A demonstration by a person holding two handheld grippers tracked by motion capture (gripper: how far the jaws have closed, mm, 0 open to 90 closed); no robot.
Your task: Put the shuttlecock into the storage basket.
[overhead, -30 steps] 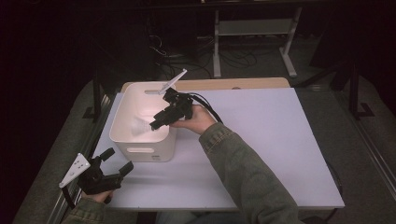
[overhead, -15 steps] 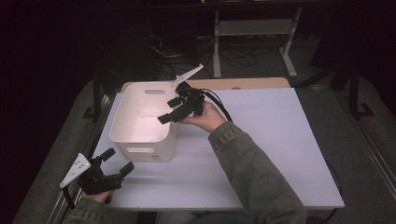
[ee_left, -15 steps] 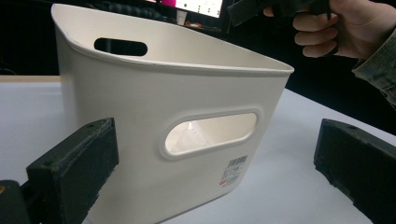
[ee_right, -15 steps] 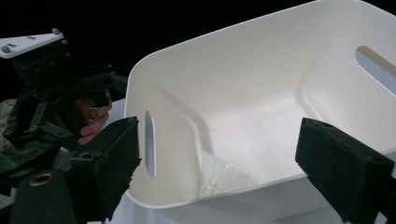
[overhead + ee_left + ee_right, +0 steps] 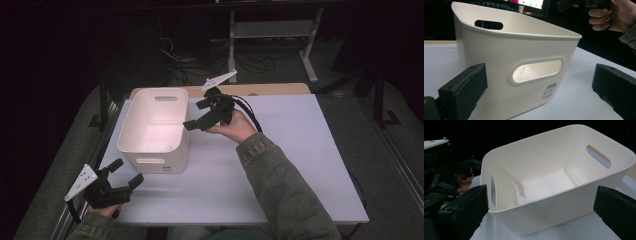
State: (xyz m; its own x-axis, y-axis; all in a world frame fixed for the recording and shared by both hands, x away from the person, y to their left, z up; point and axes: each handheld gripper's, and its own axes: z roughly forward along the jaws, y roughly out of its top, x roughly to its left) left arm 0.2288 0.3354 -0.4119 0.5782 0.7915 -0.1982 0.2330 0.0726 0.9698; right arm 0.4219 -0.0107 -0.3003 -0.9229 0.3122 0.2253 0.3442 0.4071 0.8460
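Holding nothing right now, the right tool (image 5: pixel 196 115) sits in the person's hand just past the right rim of the white plastic bin with rounded corners (image 5: pixel 150 150), its black jaws spread wide; they've just been opening and there's nothing between them. From the right gripper view you look straight down into that bin (image 5: pixel 584 195): smooth, slightly glossy walls, a slot handle cut into each short end, and a small crumpled whitish thing (image 5: pixel 524 200) lying on the floor of it near the corner by the closer handle slot, too washed out to say what it is. The left tool (image 5: pixel 120 179) is parked at the near left corner of the pale matte table (image 5: pixel 300 165), just in front of the bin and not touching it, jaws wide as well with only air between them. Its pads (image 5: pixel 464 87) look like chunky black foam blocks, a bit rough on the edges. In the left gripper view the bin's near wall (image 5: pixel 499 57) shows an oval handle cutout with a raised lip, a small barcode sticker (image 5: pixel 550 90) below it, and that same whitish thing visible through the hole. The bin stands upright on the left half of the table.
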